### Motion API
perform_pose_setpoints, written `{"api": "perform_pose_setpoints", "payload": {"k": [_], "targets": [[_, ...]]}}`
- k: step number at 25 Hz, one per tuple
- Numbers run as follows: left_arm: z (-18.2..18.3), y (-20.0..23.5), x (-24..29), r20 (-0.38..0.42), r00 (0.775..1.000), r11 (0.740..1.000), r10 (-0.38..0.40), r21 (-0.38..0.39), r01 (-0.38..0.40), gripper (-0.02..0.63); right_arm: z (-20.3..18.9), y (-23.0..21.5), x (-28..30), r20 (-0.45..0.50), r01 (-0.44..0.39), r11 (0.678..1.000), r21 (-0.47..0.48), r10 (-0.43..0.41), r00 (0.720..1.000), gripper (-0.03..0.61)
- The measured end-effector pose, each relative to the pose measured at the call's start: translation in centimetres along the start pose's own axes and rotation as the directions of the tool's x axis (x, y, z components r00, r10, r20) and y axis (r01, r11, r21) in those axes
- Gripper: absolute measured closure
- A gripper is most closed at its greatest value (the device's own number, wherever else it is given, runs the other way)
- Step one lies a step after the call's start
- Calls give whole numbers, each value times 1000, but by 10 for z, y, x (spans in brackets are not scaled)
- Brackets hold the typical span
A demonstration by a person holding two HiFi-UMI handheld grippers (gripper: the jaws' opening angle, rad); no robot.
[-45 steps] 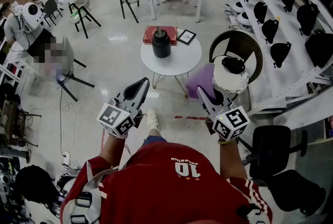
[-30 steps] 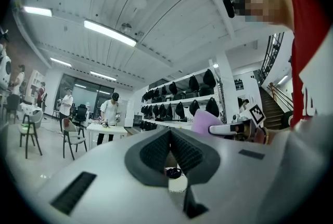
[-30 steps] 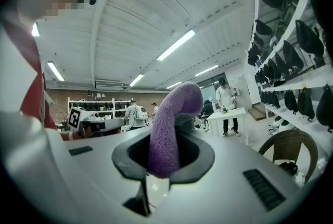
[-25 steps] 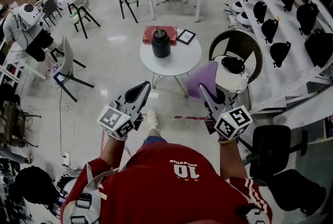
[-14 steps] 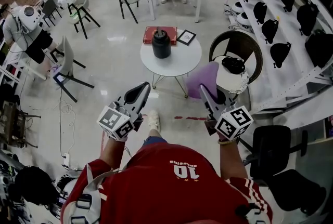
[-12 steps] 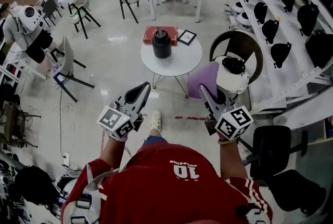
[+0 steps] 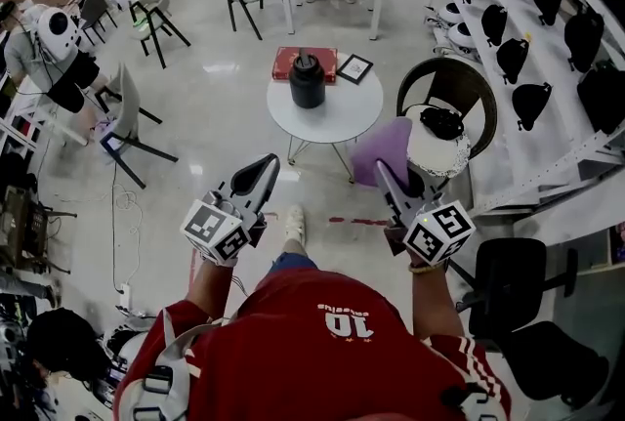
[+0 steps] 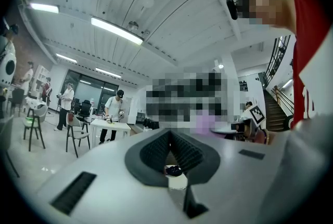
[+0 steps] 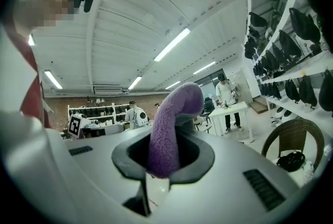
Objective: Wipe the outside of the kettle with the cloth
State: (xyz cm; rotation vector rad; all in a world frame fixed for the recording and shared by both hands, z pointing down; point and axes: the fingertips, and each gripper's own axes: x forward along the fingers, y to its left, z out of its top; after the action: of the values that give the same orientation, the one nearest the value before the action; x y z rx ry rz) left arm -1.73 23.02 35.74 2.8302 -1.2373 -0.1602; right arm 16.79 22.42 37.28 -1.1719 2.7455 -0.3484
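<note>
I hold both arms out in front of me, rising from my red shirt at the bottom of the head view, forearms roughly level with each other and angled slightly inward toward the frame's centre. My left gripper (image 7: 260,167) sits left of centre, its marker cube close to my hand. In its own view the left gripper (image 8: 169,137) has its ribbed pads pressed together with nothing between them (only a sliver of gap low down).

My right gripper (image 7: 382,171) sits right of centre at about the same height. Its jaws are clamped on the purple cloth (image 7: 384,149), which stands up from the tip and flops toward the frame's upper right. In the right gripper view the cloth (image 9: 173,119) rises out of the closed right gripper (image 9: 165,158) as a thick folded roll.

The black kettle (image 7: 307,82) stands upright on the round white table (image 7: 332,124), above centre in the head view, well apart from both grippers, next to a red box (image 7: 289,64) and a small frame (image 7: 354,68).
</note>
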Motion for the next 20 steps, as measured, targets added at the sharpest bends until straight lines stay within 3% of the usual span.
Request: {"api": "perform_pose_setpoints", "payload": {"k": [12, 20], "targets": [[-2, 45, 2, 22, 998, 998, 57, -9, -57, 607, 4, -15, 37, -29, 5, 1000, -17, -5, 1000, 515], [-2, 91, 5, -5, 992, 992, 123, -1, -123, 607, 14, -42, 77, -33, 20, 1000, -22, -20, 999, 515]]}}
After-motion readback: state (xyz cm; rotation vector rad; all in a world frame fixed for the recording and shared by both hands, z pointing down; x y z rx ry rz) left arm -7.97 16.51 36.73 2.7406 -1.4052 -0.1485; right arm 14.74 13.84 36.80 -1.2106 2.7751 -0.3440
